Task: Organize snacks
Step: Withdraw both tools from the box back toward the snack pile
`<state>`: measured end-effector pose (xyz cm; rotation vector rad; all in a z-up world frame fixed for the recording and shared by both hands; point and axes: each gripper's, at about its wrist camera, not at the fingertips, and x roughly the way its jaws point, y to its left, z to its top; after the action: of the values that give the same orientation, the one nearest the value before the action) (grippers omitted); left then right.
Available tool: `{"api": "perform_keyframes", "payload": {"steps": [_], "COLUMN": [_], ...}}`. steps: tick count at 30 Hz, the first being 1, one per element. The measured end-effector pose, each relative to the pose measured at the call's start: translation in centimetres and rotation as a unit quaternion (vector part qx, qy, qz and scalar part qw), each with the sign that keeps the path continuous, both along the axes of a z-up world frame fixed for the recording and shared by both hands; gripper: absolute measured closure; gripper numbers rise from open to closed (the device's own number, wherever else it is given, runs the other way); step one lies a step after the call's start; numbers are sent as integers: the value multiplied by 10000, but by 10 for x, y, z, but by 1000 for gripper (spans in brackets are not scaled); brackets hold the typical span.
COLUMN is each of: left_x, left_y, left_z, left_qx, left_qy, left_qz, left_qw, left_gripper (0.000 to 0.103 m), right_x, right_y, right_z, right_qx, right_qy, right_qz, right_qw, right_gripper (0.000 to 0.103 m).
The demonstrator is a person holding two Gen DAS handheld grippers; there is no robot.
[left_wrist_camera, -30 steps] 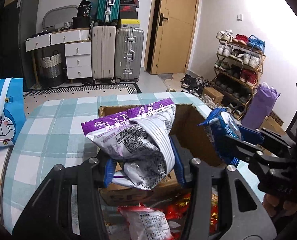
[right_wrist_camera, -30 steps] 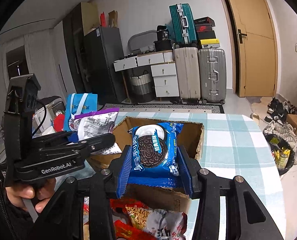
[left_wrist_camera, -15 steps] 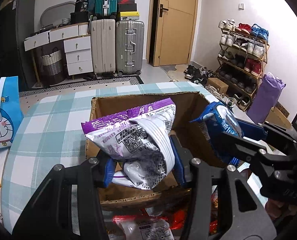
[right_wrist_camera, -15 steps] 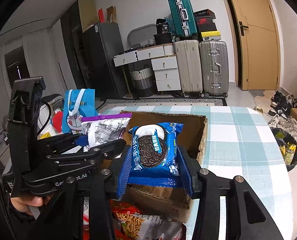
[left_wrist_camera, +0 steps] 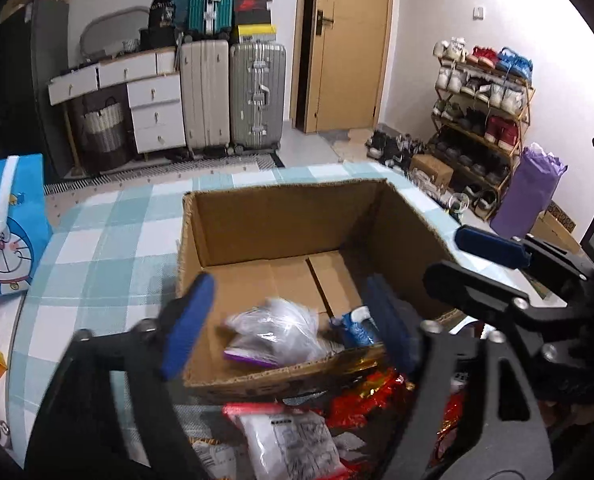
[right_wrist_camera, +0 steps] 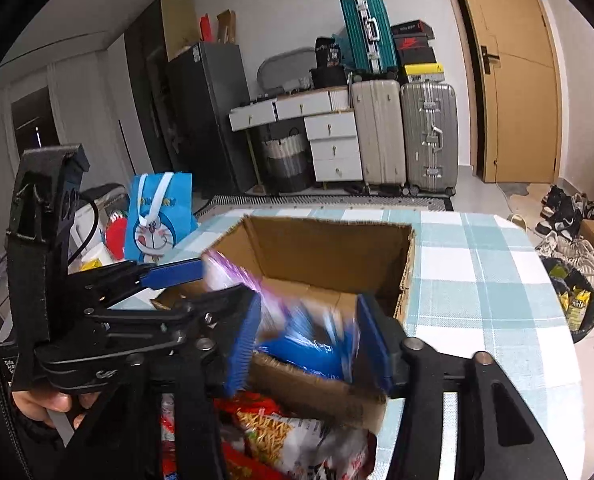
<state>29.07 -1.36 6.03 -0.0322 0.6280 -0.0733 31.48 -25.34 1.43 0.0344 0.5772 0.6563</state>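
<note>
**Two packets loose over the box, pile waiting below**

Over the near end of the cardboard box [left_wrist_camera: 281, 236], both grippers stand spread wide with nothing between their pads. The left gripper [left_wrist_camera: 285, 320] frames a white-and-purple bag [left_wrist_camera: 275, 336] lying blurred on the box floor, near wall side. The right gripper [right_wrist_camera: 307, 332] frames a blue cookie packet [right_wrist_camera: 305, 350], also smeared with motion, low inside the box by the near wall. From the left view that blue packet sits just right of the purple bag, close or touching; too blurred to call.

Risks now, as I read it. Both packets are bunched against the near wall, so the far half of the box lies bare while this corner heaps up; later drops here may slide back over the rim. That near rim is crumpled and leans outward above the snack pile [right_wrist_camera: 293, 436] on the checked tablecloth [right_wrist_camera: 477, 280], so a gripper dipping for the next packet could catch the cardboard and drag the box. And the two grippers are crowded together, left fingers crossing right beside the right one: a clash is likely if both reach at once.
</note>
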Motion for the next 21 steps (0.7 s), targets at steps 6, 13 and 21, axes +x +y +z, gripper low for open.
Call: {"api": "perform_keyframes", "payload": {"steps": [6, 13, 21], "left_x": [-38, -93, -157], "left_y": [2, 15, 32], "left_z": [10, 17, 11], "left_qx": [60, -9, -124], "left_qy": [-93, -265, -211], "left_qz": [96, 295, 394], "left_qw": [9999, 9992, 9989], "left_gripper": [1, 1, 1], "right_x": [-24, -55, -83], "right_y": [-17, -33, -51], "right_z": [14, 15, 8], "right_qx": [88, 53, -118], "right_qy": [-273, -213, -96], "right_qz": [-132, 19, -117], "right_qw": [9995, 9998, 9998], "right_gripper": [0, 0, 0]}}
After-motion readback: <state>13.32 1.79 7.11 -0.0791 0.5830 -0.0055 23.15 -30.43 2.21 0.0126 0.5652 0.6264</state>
